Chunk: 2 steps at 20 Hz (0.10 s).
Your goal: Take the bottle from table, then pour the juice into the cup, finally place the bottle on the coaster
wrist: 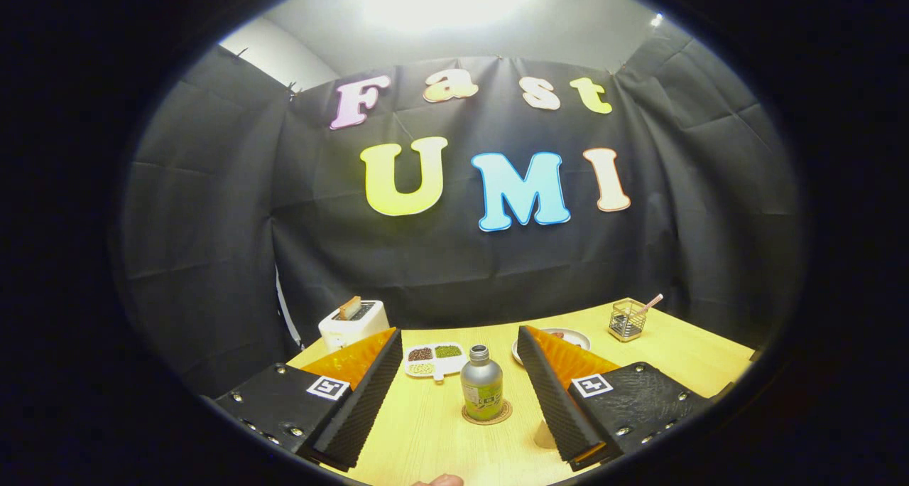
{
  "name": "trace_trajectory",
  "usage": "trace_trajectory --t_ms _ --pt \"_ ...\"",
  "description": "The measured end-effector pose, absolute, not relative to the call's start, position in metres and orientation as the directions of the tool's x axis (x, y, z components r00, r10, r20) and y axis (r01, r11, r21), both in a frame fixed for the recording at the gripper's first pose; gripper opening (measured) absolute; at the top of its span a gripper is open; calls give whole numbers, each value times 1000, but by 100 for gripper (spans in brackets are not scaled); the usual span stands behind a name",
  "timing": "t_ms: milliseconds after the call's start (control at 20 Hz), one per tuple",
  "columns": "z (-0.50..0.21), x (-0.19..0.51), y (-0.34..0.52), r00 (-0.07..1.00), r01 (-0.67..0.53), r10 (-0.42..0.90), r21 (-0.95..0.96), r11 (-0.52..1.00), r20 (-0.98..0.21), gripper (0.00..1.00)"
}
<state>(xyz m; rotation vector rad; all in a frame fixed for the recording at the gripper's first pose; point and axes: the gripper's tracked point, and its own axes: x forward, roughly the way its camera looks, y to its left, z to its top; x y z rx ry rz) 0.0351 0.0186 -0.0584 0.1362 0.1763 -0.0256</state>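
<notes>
Gripper released, fingers wide. Bottle stands upright on the coaster between them, just ahead. We judge it rigid, smooth, slippery metal; grasp mid-body.

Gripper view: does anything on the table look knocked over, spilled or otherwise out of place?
Nothing stands out. The bottle stands upright on the coaster, ahead of the open claw, between its fingers. No spill shows on the table. The toaster, sectioned dish and wire holder all sit upright.
</notes>
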Motion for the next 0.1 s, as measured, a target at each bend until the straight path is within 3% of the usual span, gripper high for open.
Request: trace_trajectory --t_ms 100 --pt "-52 23 24 985 9 12 123 992 -173 98"
